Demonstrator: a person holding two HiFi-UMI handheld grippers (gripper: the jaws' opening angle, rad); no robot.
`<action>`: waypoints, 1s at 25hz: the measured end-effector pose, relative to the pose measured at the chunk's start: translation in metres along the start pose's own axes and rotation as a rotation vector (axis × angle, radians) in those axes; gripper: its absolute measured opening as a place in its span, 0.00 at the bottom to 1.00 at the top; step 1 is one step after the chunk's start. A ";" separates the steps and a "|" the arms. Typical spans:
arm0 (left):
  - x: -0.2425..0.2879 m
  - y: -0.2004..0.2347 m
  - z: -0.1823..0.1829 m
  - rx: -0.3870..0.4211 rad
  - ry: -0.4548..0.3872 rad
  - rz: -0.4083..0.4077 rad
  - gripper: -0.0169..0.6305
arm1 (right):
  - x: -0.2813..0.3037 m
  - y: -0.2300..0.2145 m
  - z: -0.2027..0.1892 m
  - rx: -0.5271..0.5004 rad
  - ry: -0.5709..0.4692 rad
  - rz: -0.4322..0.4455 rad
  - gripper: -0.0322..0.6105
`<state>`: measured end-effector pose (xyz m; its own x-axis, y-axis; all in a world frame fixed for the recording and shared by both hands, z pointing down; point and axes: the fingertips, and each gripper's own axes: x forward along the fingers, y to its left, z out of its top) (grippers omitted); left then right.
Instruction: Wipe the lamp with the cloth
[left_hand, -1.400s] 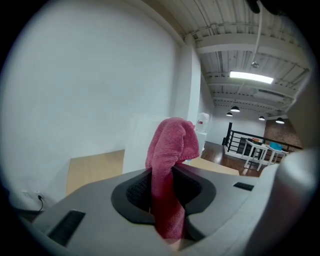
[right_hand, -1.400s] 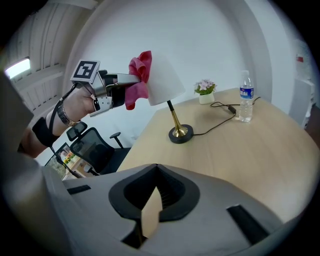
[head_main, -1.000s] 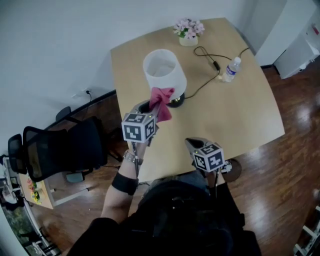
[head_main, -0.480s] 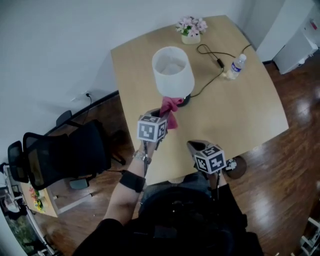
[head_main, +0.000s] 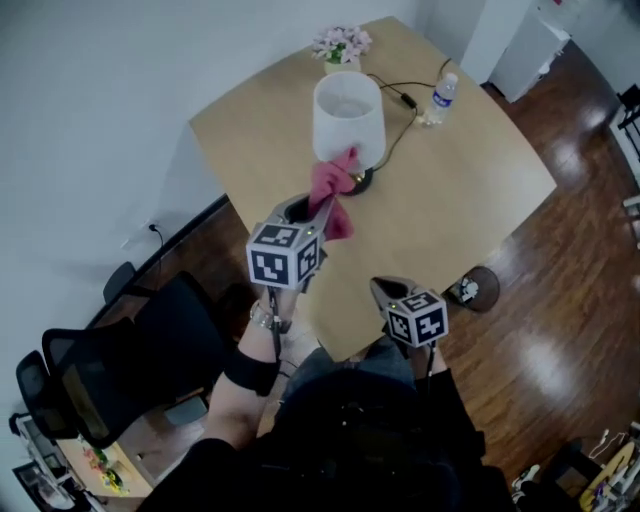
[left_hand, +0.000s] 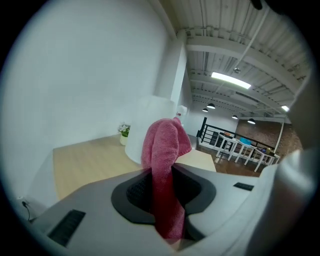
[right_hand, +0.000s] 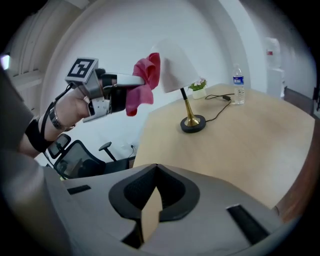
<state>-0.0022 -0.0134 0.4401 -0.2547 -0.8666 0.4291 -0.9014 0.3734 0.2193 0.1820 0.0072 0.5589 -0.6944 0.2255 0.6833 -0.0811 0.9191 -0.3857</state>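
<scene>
Forearm (head_main: 238, 400) outstretched — left tool (head_main: 318, 205) clamps cloth (head_main: 332, 185) against lamp (head_main: 348, 112) shade.

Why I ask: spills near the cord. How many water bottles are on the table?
1. The water bottle stands near the table's far right edge, by the lamp cord; none seems hidden.

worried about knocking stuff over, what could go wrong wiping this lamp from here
1. Tipping: the cloth in the left gripper meets the lamp high on its shade, above a thin stem and small base, while the right gripper hangs back, shut and empty, not steadying it.
2. If the lamp slides, its cord could drag against the water bottle.
</scene>
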 end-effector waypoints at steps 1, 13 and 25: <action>-0.002 0.004 0.013 0.010 -0.018 -0.001 0.18 | 0.000 0.007 -0.003 0.001 -0.001 -0.004 0.06; 0.024 0.033 0.074 0.084 -0.087 0.056 0.18 | 0.006 0.030 0.030 -0.010 -0.104 0.020 0.06; 0.064 0.049 -0.021 0.141 0.161 -0.169 0.18 | 0.032 0.044 0.011 0.171 -0.106 -0.183 0.06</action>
<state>-0.0556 -0.0439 0.4967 -0.0470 -0.8446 0.5333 -0.9692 0.1678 0.1802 0.1485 0.0515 0.5569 -0.7273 0.0178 0.6861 -0.3253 0.8713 -0.3674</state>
